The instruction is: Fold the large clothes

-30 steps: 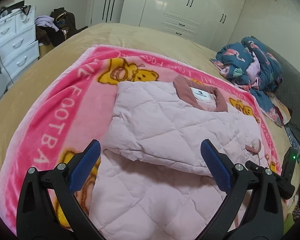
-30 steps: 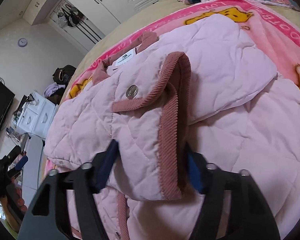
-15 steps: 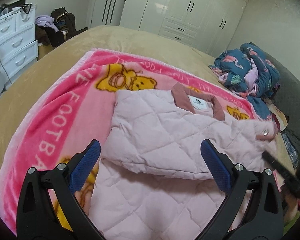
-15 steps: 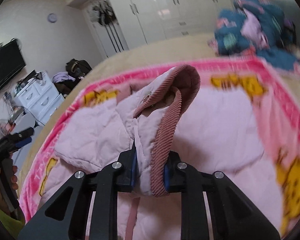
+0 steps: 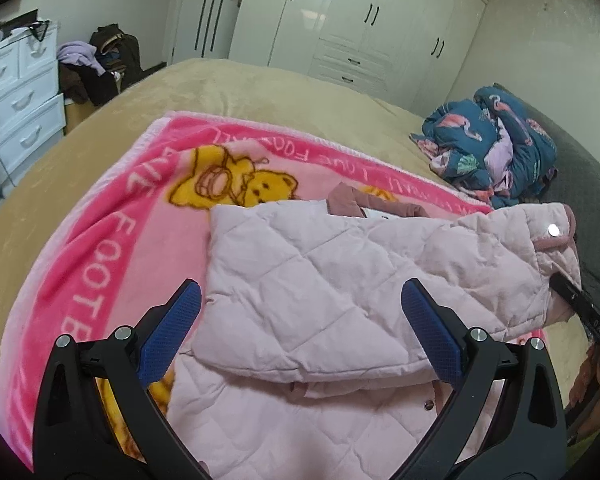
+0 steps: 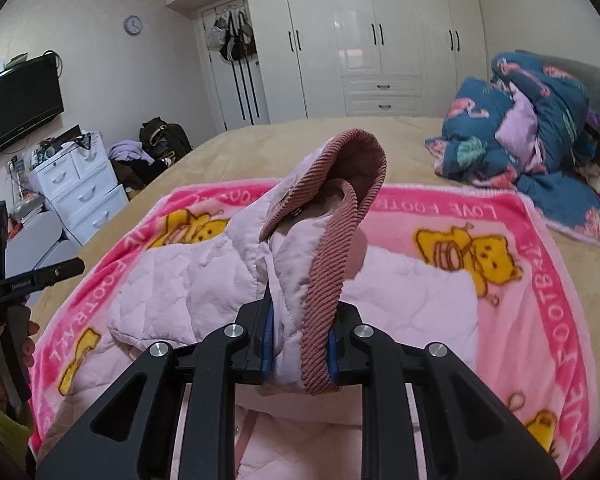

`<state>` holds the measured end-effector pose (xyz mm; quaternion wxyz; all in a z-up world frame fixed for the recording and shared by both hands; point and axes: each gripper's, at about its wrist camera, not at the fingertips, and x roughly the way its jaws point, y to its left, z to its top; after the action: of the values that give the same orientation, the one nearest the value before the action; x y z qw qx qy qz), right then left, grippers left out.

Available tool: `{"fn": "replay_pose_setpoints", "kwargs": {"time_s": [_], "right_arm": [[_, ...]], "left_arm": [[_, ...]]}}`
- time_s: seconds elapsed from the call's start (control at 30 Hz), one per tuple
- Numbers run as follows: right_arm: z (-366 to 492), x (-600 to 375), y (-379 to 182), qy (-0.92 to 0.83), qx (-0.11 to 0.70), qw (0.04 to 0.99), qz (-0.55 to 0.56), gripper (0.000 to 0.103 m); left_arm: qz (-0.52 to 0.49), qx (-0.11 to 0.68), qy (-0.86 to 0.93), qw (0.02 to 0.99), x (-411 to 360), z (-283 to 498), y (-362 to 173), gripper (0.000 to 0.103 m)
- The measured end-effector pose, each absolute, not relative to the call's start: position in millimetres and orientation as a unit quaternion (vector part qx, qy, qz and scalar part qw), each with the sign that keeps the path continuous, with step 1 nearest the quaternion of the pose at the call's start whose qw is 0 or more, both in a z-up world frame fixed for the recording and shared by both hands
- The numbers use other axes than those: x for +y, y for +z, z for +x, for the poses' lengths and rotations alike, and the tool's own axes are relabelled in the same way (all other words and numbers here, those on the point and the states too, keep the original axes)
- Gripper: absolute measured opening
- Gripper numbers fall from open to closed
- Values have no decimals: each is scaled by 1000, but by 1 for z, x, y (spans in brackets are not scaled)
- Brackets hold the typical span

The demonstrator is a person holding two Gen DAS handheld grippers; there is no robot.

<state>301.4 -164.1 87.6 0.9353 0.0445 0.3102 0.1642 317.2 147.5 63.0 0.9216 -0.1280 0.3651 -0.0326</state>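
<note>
A pale pink quilted jacket (image 5: pixel 320 280) lies partly folded on a pink bear-print blanket (image 5: pixel 100 248) spread over the bed. My right gripper (image 6: pixel 300 340) is shut on the jacket's sleeve cuff (image 6: pixel 332 240), trimmed in dusty-rose corduroy, and holds it lifted above the blanket. In the left wrist view the raised sleeve (image 5: pixel 540 248) hangs at the right, with the right gripper's black finger under it. My left gripper (image 5: pixel 300 320) hovers open over the jacket's folded body, nothing between its blue pads (image 5: pixel 172 328).
A heap of blue flamingo-print bedding (image 5: pixel 496 156) sits at the bed's far right. White drawers (image 6: pixel 80 184) and a pile of clothes stand to the left of the bed; white wardrobes (image 6: pixel 360 40) line the back wall. A hand (image 6: pixel 4 344) holds the left gripper's handle.
My right gripper closed on the sleeve cuff, rolled upright and lifted it off the jacket. The left gripper drifted back slightly, still open.
</note>
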Motion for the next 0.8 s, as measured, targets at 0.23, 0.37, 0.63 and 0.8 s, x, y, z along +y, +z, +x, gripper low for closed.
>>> {"fn": "replay_pose_setpoints", "kwargs": {"time_s": [0.23, 0.37, 0.63, 0.8], "right_arm": [[302, -167, 54, 150, 342, 926, 60, 19], [302, -168, 43, 144, 353, 922, 61, 20], [306, -175, 24, 120, 378, 915, 68, 34], [301, -187, 24, 103, 369, 920, 80, 64]], "left_arm": [[-125, 394, -40, 910, 132, 337, 40, 94], [-120, 409, -44, 904, 122, 343, 28, 94], [-95, 437, -58, 892, 97, 352, 7, 94], [-81, 451, -68, 886, 85, 354, -3, 94]]}}
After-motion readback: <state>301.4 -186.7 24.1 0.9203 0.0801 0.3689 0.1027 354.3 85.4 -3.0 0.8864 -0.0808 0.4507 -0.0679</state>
